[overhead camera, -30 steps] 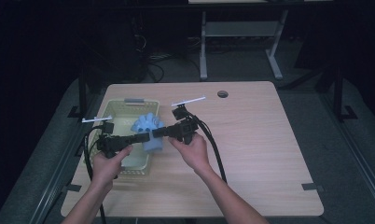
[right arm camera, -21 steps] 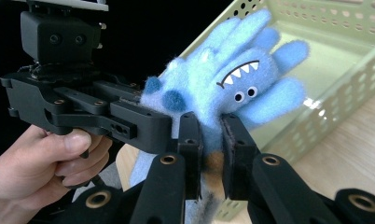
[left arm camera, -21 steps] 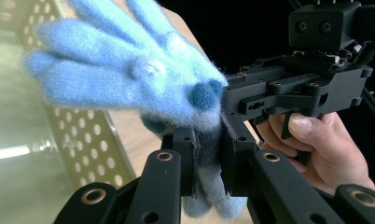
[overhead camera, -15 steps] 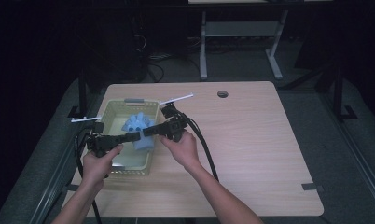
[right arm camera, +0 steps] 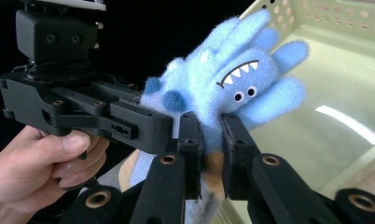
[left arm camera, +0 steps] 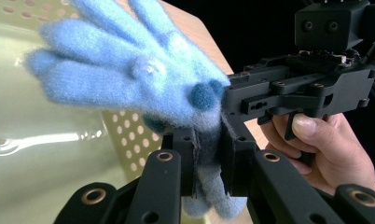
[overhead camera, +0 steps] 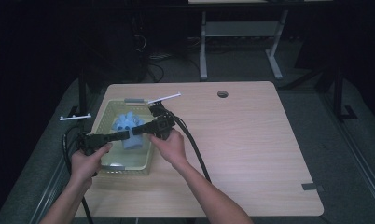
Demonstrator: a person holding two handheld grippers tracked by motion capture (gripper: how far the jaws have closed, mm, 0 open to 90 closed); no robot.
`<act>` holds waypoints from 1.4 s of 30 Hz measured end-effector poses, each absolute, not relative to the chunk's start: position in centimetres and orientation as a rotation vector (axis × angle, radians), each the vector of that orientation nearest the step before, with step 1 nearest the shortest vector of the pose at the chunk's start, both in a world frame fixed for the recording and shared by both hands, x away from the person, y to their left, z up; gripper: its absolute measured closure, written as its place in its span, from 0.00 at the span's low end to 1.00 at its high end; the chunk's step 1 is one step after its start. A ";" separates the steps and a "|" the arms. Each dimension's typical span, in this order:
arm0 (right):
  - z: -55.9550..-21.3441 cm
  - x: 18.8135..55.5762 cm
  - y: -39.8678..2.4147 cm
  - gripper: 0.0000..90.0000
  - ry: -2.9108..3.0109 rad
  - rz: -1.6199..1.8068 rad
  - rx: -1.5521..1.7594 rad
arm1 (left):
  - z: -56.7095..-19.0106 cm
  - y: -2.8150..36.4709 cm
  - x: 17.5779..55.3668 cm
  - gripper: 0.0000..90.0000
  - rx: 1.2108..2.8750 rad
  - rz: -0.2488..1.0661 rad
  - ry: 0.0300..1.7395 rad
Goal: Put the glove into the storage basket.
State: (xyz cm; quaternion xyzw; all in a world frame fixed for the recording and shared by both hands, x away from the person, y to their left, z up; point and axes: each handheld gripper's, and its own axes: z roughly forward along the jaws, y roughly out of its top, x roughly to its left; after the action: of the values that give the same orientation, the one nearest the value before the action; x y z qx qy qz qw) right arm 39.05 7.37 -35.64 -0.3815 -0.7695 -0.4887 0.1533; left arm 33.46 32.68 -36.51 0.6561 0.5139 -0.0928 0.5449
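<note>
Blue plush toy [overhead camera: 128,127], pinched between left tool [overhead camera: 121,135], right tool [overhead camera: 138,130]

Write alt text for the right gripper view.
A fuzzy blue monster glove is pinched in the right gripper over a pale green basket. At left, a hand holds the left gripper, also clamped on the glove.

Dark room, grey floor [overhead camera: 325,140], light wooden table [overhead camera: 251,154], metal desk frame [overhead camera: 204,42] behind
</note>
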 end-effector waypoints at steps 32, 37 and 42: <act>-39.9 40.8 10.9 0.88 -2.189 -1.311 -1.228 | -38.7 34.4 36.7 0.90 1.749 -0.214 1.375; -40.4 40.9 11.2 0.87 -2.225 -1.277 -1.237 | -39.1 34.2 37.0 0.90 1.788 -0.199 1.384; -40.7 40.9 11.4 0.85 -2.242 -1.252 -1.249 | -39.3 33.9 37.1 0.91 1.811 -0.190 1.397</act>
State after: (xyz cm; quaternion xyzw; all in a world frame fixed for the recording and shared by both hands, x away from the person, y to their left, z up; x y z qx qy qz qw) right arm 40.91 11.35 -40.67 -0.4330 -0.7771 -0.4340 0.1427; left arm 37.09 33.90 -39.32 0.7194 0.5550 -0.0755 0.4108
